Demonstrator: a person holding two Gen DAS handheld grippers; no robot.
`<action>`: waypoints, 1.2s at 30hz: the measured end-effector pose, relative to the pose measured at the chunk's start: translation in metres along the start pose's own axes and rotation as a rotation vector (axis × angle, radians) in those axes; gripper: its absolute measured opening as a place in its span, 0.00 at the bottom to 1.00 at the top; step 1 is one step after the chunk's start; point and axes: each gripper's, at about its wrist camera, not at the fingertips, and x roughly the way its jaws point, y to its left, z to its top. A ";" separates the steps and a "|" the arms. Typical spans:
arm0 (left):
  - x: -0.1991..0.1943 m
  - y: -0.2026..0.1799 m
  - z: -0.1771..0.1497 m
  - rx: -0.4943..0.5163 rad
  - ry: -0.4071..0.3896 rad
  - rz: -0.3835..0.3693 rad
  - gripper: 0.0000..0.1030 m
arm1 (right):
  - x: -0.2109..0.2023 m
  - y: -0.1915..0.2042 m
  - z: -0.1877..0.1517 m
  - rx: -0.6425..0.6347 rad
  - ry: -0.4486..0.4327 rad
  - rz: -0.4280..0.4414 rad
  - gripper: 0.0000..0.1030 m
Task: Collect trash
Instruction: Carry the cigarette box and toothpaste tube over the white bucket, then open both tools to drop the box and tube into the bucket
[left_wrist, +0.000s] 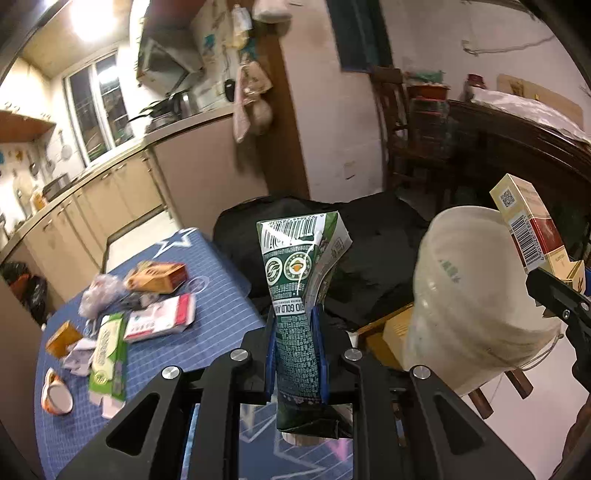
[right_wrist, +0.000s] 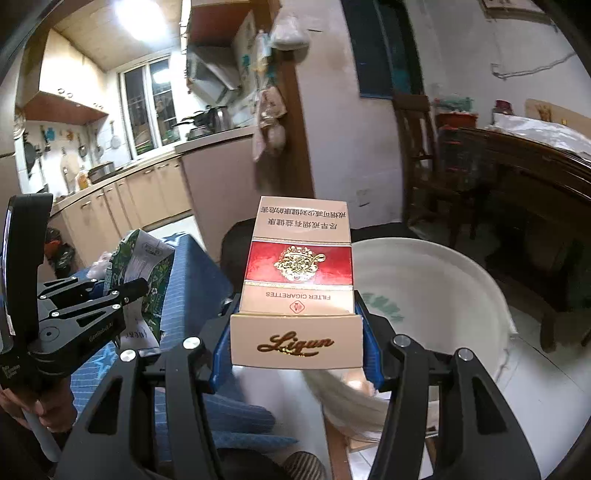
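My left gripper is shut on a flattened green carton with a barcode at its top, held upright above the edge of the blue table. To its right stands a white bucket with its mouth toward me. My right gripper is shut on a red and cream cigarette box, just left of the bucket's rim. The left wrist view shows that box above the bucket's right rim. In the right wrist view the left gripper holds the green carton at the left.
Several pieces of trash lie on the blue table: an orange box, a pink and white box, a green and white carton, crumpled plastic. A black cloth lies behind the bucket. A dark wooden chair and table stand beyond.
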 end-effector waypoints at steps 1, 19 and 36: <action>0.002 -0.006 0.003 0.011 -0.003 -0.009 0.18 | -0.001 -0.006 0.000 0.008 -0.002 -0.014 0.51; 0.034 -0.118 0.065 0.141 -0.046 -0.376 0.18 | -0.015 -0.098 -0.001 0.069 -0.003 -0.238 0.51; 0.090 -0.157 0.058 0.185 0.033 -0.497 0.18 | 0.016 -0.123 -0.013 0.081 0.091 -0.256 0.52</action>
